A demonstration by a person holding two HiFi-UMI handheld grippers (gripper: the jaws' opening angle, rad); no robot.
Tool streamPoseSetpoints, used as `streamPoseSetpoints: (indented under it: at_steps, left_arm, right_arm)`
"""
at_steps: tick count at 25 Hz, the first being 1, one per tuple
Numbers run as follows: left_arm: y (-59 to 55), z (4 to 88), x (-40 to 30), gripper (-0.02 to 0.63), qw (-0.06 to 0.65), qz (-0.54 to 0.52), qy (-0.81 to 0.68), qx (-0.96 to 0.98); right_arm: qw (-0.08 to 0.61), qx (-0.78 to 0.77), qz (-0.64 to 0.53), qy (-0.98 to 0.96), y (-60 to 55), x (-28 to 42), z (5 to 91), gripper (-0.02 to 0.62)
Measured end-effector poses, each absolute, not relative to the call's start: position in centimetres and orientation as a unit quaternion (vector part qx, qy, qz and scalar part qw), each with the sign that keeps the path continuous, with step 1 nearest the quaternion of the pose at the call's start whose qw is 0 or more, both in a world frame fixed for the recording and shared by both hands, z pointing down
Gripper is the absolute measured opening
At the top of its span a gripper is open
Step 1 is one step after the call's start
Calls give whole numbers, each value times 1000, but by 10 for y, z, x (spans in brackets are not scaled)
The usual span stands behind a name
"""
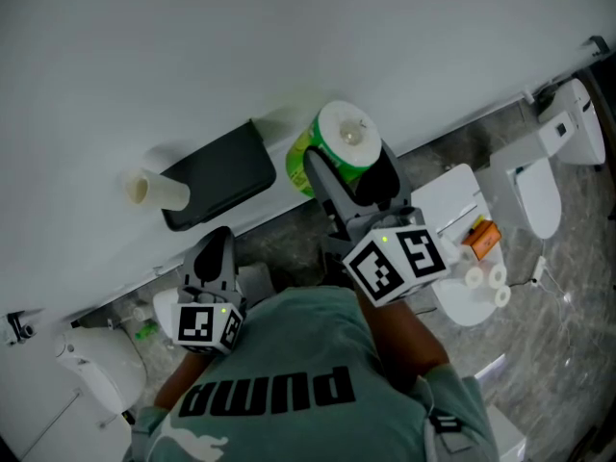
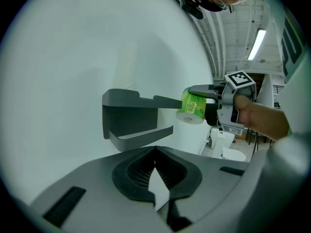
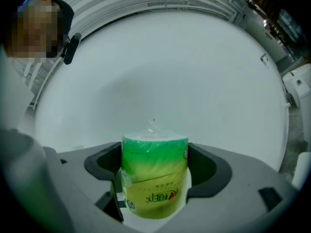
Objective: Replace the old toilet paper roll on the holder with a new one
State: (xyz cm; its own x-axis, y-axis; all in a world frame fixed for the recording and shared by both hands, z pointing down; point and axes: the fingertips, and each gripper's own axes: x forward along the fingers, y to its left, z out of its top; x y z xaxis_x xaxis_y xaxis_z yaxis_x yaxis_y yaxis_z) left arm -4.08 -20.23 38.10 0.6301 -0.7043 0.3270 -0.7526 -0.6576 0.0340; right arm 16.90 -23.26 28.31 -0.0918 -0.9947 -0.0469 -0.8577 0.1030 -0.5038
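A new toilet paper roll [image 1: 344, 141] in green plastic wrap is held end-on near the white wall, just right of the dark grey holder [image 1: 221, 174]. My right gripper [image 1: 348, 171] is shut on it, one jaw on each side of the wrap [image 3: 154, 178]. At the holder's left end sticks out the old bare cardboard tube [image 1: 154, 191]. My left gripper [image 1: 214, 250] hangs below the holder, apart from it, jaws together and holding nothing. The left gripper view shows the holder [image 2: 131, 118] ahead, with the green roll [image 2: 193, 106] and right gripper [image 2: 214, 106] to its right.
A white toilet [image 1: 537, 186] stands on the grey floor at the right and another white fixture [image 1: 91, 369] at the lower left. A white stand [image 1: 460, 292] below the right gripper carries an orange box [image 1: 482, 237] and small white rolls [image 1: 486, 279].
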Motion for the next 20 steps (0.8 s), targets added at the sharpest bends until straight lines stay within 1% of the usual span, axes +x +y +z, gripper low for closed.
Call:
streamPoseSetpoints:
  at_steps: [5,13,20]
  left_arm:
    - [-207,389,-48,3,94,144,-415,893]
    - [-209,391,-58,3,98,151,-426,887]
    - [-210,391,-66,3,95,154,-431,884]
  right_arm:
    - [217,-635,-218,709,-239,168,300,414]
    - [288,-601,-327,670,-250,167,336,413]
    - [320,-575,-370,655,-254,157,349,413]
